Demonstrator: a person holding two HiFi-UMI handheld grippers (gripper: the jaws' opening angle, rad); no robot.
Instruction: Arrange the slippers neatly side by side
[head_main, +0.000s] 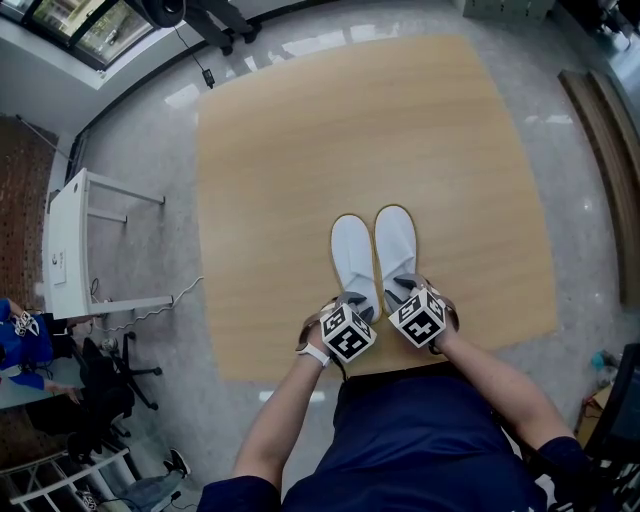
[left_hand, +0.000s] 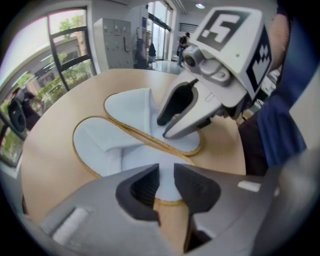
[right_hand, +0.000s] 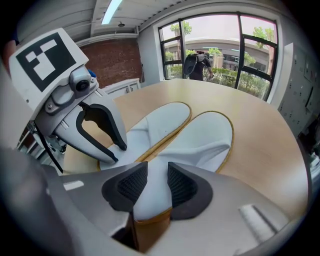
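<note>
Dark blue shirt (head_main: 420, 440) and two bare forearms fill the bottom of the head view, and right past them are the two grippers, marker cubes facing up, both parked at the heel ends of the slippers.

Left gripper (head_main: 357, 300) is on the heel of the left slipper (head_main: 352, 255). In the left gripper view the jaws are only partly closed, with a narrow gap, and the white heel fabric fills that gap with the ribbed pads pressed against it on both sides. The tan sole edge peeks out just under the pads.

Right gripper (head_main: 403, 285) is doing the same on the right slipper (head_main: 396, 245). In the right gripper view the heel is pinched up between the pads, with a slim gap that's full of white fabric.

The slippers are a white pair with tan rims, lying flat on the wooden table (head_main: 300, 150) close to its near edge. Toes point away from the person and the inner edges run right alongside each other, touching or as good as. The right toe reaches a bit farther out than the left. The grippers sit just beside each other too, not touching.

A white desk (head_main: 65, 250) stands off to the left on the grey floor, well apart from the table.
</note>
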